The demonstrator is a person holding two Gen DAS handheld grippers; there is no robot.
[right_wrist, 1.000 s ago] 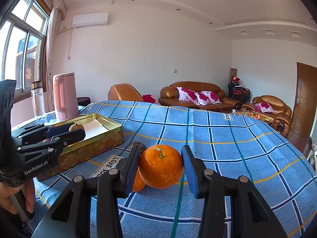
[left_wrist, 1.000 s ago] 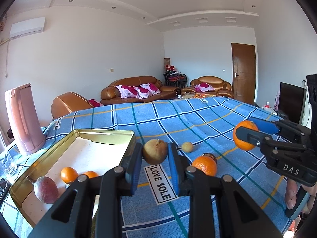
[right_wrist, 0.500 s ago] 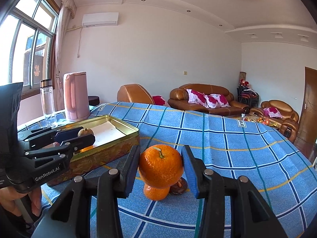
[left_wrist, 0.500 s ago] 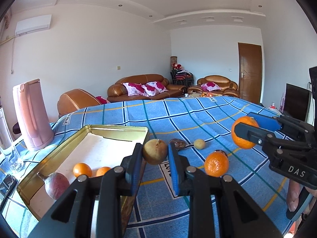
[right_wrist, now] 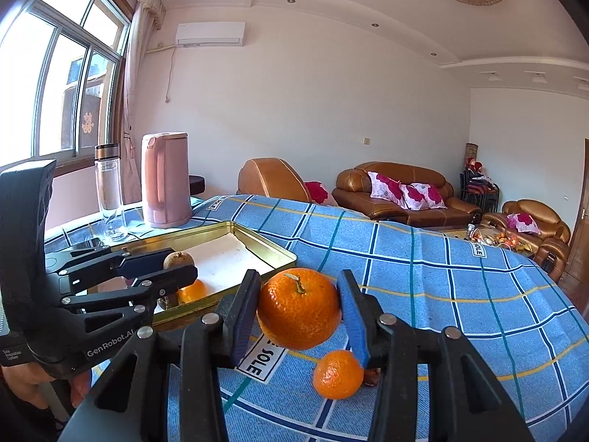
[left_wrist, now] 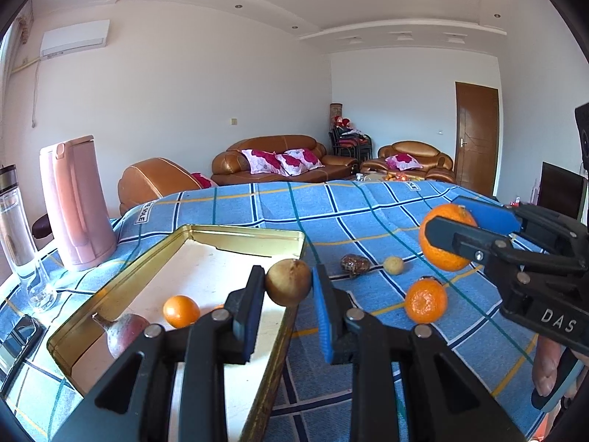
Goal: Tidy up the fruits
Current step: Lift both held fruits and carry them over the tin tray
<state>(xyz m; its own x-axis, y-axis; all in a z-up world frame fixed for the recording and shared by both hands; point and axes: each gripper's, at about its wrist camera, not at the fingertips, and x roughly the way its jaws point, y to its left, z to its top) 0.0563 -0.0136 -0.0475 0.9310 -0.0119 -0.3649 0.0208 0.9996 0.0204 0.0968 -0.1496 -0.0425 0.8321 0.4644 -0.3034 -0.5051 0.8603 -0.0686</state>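
Fingers of the left gripper point(left_wrist: 288, 283) clamp a brown fruit point(left_wrist: 288, 282), the right gripper's point(right_wrist: 299, 312) a glossy stemmed orange point(right_wrist: 298, 313).

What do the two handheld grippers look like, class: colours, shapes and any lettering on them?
Both are black, angular frames with silver rivets and blue pads inside the fingers. The left gripper reads "GenRobot.AI" in white on its side; the right gripper reads "DAS". No cables or sleeves show.
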